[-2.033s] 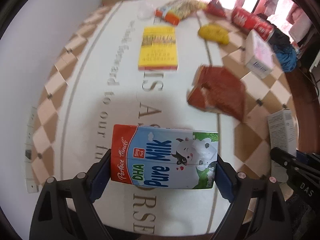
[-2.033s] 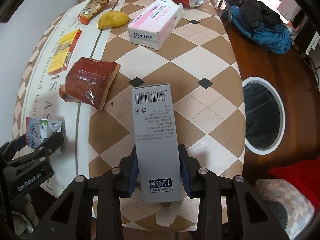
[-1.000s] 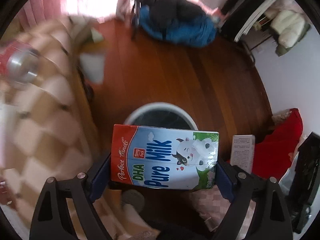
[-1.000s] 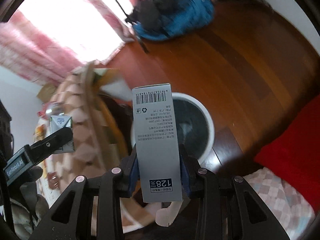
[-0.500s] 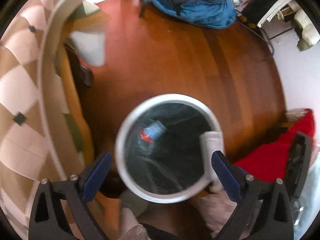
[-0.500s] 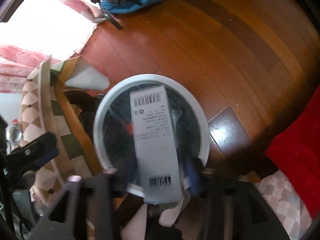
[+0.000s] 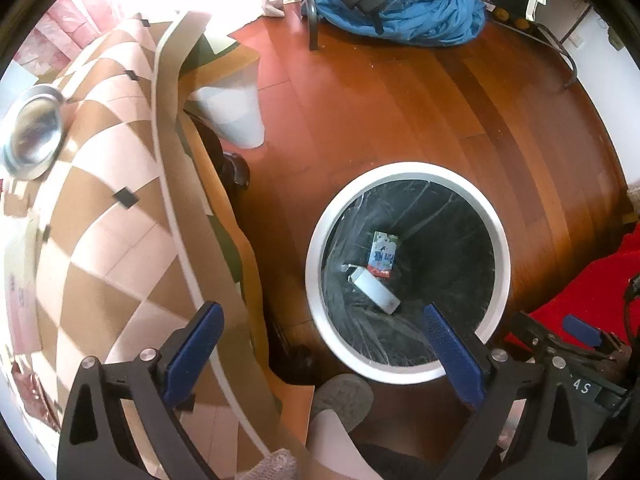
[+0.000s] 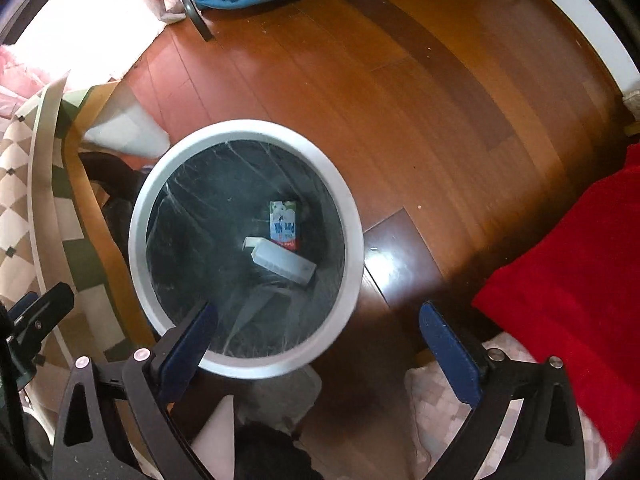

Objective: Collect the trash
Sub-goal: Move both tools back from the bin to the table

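Observation:
A round white-rimmed bin with a black liner stands on the wood floor beside the table; it also shows in the right wrist view. The blue milk carton and the grey box lie at its bottom, seen too in the right wrist view as the carton and the box. My left gripper is open and empty above the bin's near rim. My right gripper is open and empty above the bin's near right rim.
The checked tablecloth table is on the left, with a can end on it. A blue jacket lies on a chair at the back. A red cloth is on the right. My foot is near the bin.
Both grippers swung from the table over the bin and opened. The milk carton and the grey box dropped into the bin and now lie at its bottom.

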